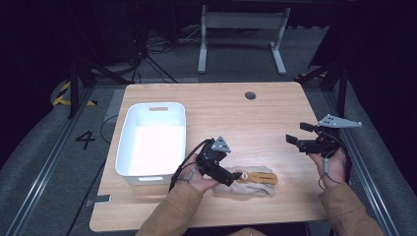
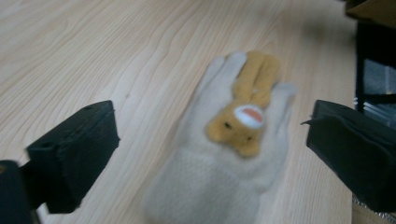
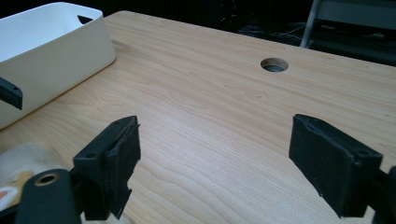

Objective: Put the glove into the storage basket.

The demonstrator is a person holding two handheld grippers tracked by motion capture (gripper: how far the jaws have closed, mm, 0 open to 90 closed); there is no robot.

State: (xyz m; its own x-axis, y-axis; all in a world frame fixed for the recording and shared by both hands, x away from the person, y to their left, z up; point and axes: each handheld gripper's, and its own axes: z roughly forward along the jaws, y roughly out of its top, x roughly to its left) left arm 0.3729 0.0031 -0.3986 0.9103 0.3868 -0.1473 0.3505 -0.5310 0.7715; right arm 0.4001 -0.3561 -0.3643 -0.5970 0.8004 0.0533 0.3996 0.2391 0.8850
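Hovering with jaws apart over the cream glove near the table's near edge, the left gripper seems set to descend and grip it, while the right gripper waits spread wide, empty, well right.

Table evenly lit from above; surroundings dark. White bin interior glares, washed out. Glove blurred in left gripper view; soft shadows.

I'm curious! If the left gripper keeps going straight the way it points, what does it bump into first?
Probably the cream glove with the orange animal face, lying between the open jaws of the left gripper.
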